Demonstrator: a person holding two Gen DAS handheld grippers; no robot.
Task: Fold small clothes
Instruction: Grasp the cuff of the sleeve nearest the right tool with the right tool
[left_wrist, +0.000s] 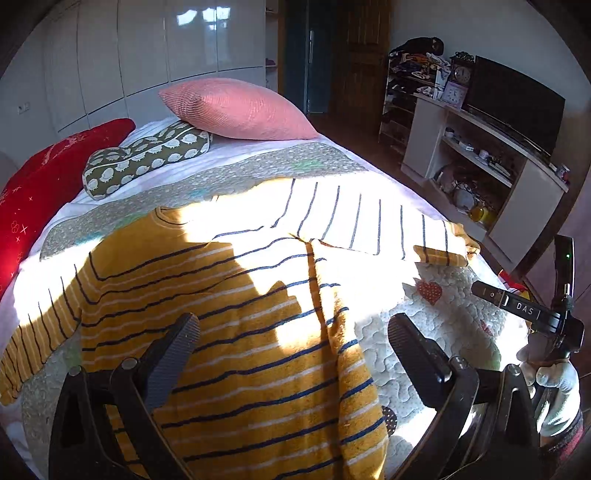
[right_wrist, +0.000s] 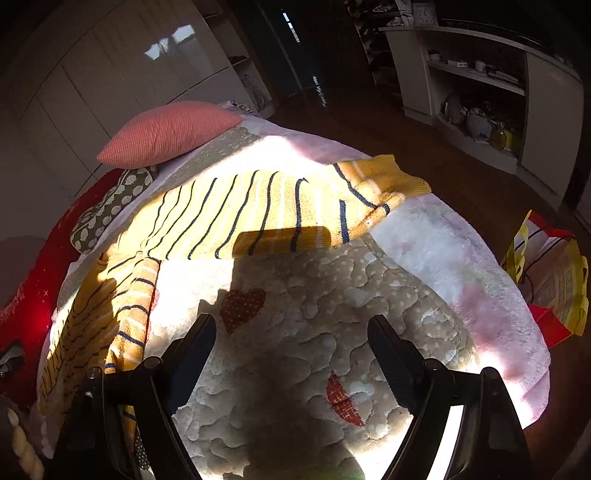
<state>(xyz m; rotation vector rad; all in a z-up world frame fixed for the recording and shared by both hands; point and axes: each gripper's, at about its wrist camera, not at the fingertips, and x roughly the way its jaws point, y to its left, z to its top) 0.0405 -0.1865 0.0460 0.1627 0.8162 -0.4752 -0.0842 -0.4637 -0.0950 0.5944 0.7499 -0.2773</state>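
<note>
A yellow sweater (left_wrist: 236, 332) with navy and white stripes lies spread flat on the quilted bed cover (left_wrist: 443, 325), both sleeves stretched out sideways. My left gripper (left_wrist: 293, 332) is open and empty, hovering over the sweater's body near its right edge. My right gripper (right_wrist: 291, 332) is open and empty over bare quilt (right_wrist: 295, 369), to the right of the sweater's body (right_wrist: 122, 314) and below its right sleeve (right_wrist: 280, 214). The right gripper's body also shows at the right edge of the left wrist view (left_wrist: 532, 314).
A pink pillow (left_wrist: 236, 109), a patterned cushion (left_wrist: 147, 158) and a red cushion (left_wrist: 48, 192) lie at the head of the bed. A white shelf unit with a TV (left_wrist: 513, 96) stands to the right. A yellow and red bag (right_wrist: 554, 280) sits on the floor by the bed's right edge.
</note>
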